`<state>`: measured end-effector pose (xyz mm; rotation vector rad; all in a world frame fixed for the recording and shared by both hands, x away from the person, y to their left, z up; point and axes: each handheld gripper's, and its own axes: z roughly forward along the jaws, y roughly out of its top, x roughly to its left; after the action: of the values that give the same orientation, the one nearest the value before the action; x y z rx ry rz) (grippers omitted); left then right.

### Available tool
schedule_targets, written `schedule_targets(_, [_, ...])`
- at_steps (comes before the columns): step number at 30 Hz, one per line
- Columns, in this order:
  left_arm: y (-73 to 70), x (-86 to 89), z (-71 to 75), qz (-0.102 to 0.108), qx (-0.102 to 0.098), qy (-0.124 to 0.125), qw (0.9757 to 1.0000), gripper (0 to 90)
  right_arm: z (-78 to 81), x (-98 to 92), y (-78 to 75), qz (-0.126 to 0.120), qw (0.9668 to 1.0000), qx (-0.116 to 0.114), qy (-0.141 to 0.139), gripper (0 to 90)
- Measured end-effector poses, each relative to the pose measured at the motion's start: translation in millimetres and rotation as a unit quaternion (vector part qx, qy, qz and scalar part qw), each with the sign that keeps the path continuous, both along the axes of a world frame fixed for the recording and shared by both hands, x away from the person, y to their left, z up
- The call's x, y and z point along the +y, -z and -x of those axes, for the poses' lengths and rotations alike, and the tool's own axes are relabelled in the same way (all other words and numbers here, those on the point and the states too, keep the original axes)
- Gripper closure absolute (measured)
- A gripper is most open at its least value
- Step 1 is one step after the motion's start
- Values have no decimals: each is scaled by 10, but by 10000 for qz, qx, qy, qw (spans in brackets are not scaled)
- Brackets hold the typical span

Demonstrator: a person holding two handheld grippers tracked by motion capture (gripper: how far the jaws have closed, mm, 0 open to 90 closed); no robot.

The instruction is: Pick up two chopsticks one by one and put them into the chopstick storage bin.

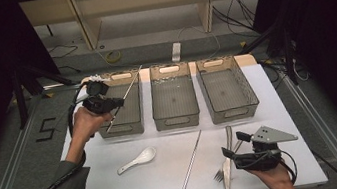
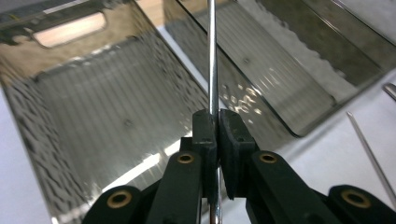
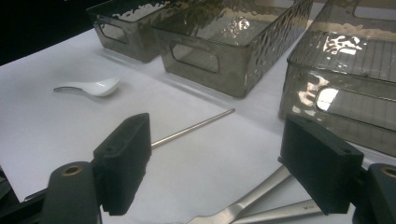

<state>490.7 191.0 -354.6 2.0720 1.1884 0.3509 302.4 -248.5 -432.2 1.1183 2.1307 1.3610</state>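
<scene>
My left gripper [image 1: 116,104] is shut on a metal chopstick [image 1: 130,87] and holds it slanted over the left grey bin [image 1: 123,129]. In the left gripper view the chopstick [image 2: 211,56] runs up between the closed jaws of the gripper [image 2: 218,123], above the bin's ribbed floor [image 2: 107,102]. My right gripper [image 1: 234,145] stands open low at the front right, over a fork [image 1: 219,174] and a knife [image 1: 228,166]. Between its jaws in the right gripper view [image 3: 219,163] is bare table, with the fork [image 3: 243,205] and knife [image 3: 280,213] just below.
A second metal chopstick [image 1: 191,165] lies on the white table near the middle front. A white spoon [image 1: 138,159] rests to its left. The middle bin [image 1: 173,96] and right bin [image 1: 228,88] stand in a row at the back.
</scene>
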Motion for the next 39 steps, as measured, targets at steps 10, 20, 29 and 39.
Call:
schedule_targets(10, [58,143,-211,-37,-169,-405,9990,847,-6,-11,5,-12,10000,19,3,255])
schedule_targets(20, [231,220,-333,-145,-211,-638,9976,847,-5,-8,8,-16,10000,24,0,255])
schedule_targets(29, [322,265,-417,-178,-153,-775,9967,847,-6,-6,11,-21,10000,31,-4,255])
schedule_targets(39, [421,256,-461,-268,-21,-824,9962,841,-4,4,13,-3,10000,46,-31,255])
